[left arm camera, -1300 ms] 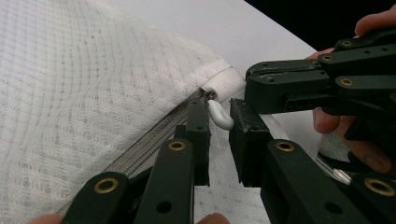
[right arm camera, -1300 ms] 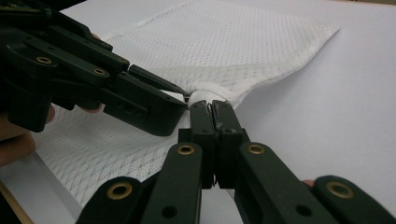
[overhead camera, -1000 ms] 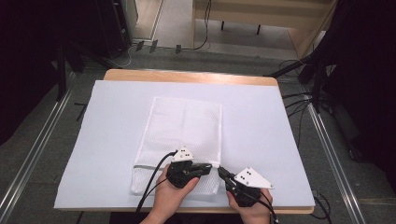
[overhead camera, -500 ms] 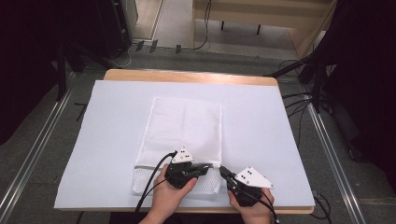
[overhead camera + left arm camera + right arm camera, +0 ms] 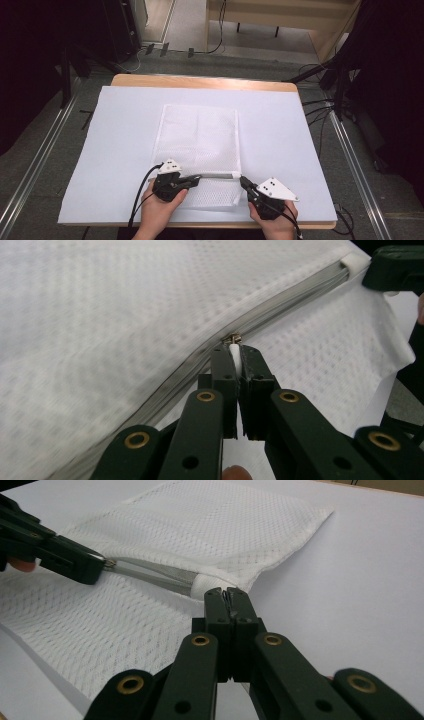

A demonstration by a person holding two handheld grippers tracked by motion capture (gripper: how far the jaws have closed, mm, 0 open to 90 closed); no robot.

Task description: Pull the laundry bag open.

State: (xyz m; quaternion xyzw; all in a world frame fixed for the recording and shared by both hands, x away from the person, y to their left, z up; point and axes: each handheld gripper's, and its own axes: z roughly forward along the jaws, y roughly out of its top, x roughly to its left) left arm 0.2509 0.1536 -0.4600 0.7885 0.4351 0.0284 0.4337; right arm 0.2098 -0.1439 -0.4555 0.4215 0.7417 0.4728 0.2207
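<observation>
Table [image 5: 200,82] is covered by a white sheet [image 5: 115,130]. A white mesh bag [image 5: 200,135] lies flat at its middle, zipper [image 5: 215,176] near the front end; contents cannot be made out. Left tongs [image 5: 235,351] are pinched on the white zipper pull [image 5: 234,357]. Right tongs [image 5: 228,595] are pressed together at the bag's corner, by the zipper's end.
</observation>
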